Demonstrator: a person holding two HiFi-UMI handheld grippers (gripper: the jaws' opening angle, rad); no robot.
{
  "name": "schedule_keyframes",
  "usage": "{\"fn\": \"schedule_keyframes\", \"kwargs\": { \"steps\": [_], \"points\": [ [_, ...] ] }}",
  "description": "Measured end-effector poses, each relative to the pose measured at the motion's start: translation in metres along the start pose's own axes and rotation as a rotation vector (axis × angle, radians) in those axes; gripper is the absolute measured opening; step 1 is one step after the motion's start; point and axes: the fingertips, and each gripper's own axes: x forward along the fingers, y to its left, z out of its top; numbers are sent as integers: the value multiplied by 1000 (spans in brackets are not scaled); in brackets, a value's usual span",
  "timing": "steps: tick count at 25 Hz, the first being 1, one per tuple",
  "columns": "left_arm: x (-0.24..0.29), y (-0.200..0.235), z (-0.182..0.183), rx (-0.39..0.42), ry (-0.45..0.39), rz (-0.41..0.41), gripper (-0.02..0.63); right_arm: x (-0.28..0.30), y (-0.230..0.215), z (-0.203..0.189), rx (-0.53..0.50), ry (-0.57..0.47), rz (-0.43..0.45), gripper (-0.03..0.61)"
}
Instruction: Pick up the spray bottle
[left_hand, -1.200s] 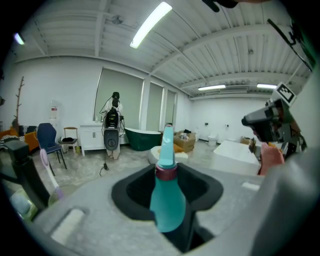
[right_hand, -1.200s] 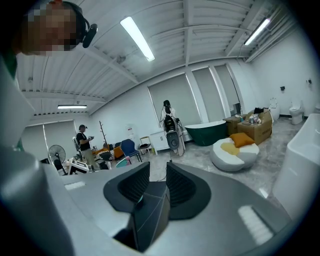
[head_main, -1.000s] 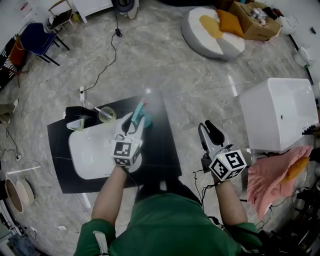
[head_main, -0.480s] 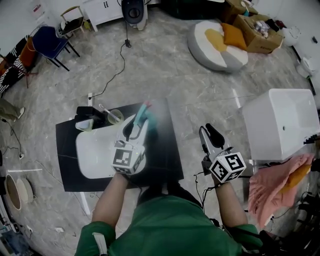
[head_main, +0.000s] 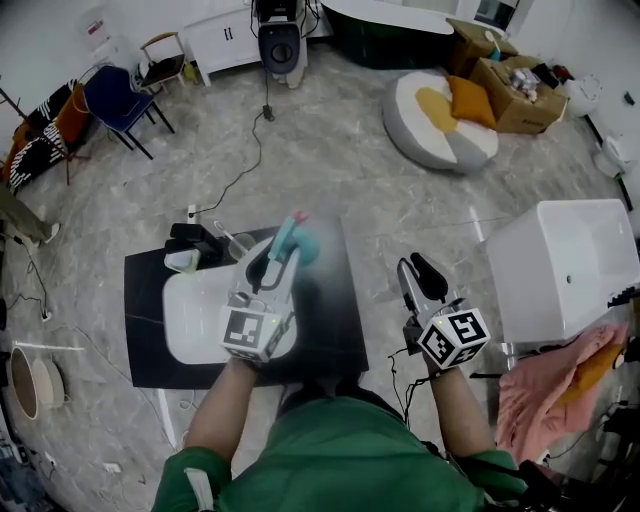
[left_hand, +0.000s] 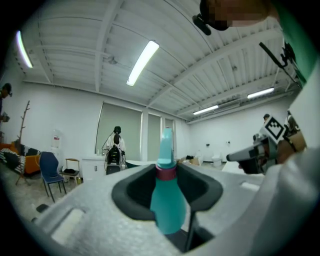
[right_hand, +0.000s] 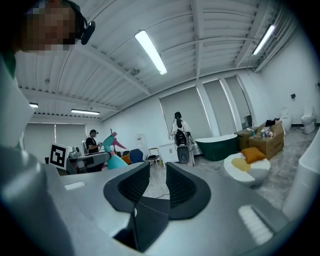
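Your left gripper is out at about 11 o'clock from your body, over the far part of the black table. Its jaws are clamped on the spray bottle. In the left gripper view the teal body sits squeezed between the two dark pads, and the dark pink collar and pale teal head rise above them. In the head view the bottle sticks out past the jaw tips toward 12 o'clock, its pink-tipped head over the table's far edge. Whether its base touches the tabletop cannot be told.

The white basin lies on the table at 9 o'clock of that gripper, partly under it. A cup stands near the basin's far rim.

Your right gripper is at 1 o'clock from you, off the table's right edge above the marble floor, well apart from the bottle. Its jaws are drawn nearly together, with only a narrow slit between the pads and nothing in it. In the right gripper view, the left gripper and the bottle show at 9 o'clock.

A white tub stands at 3 o'clock of the right gripper, with a pink cloth at 4 o'clock. A round cushion lies far off at 12 o'clock.
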Motion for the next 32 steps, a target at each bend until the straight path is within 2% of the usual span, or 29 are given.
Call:
{"fn": "schedule_keyframes", "kwargs": {
  "steps": [11, 21, 25, 32],
  "points": [
    [-19, 1, 50, 6, -54, 21, 129, -1, 20, 32, -80, -32, 13, 103],
    [-33, 1, 63, -7, -79, 13, 129, -4, 36, 60, -142, -103, 27, 103],
    [-39, 2, 72, 19, -96, 14, 128, -9, 43, 76, -186, -136, 26, 103],
    [-38, 1, 71, 9, -78, 30, 129, -10, 39, 83, -201, -155, 25, 103]
  ]
}}
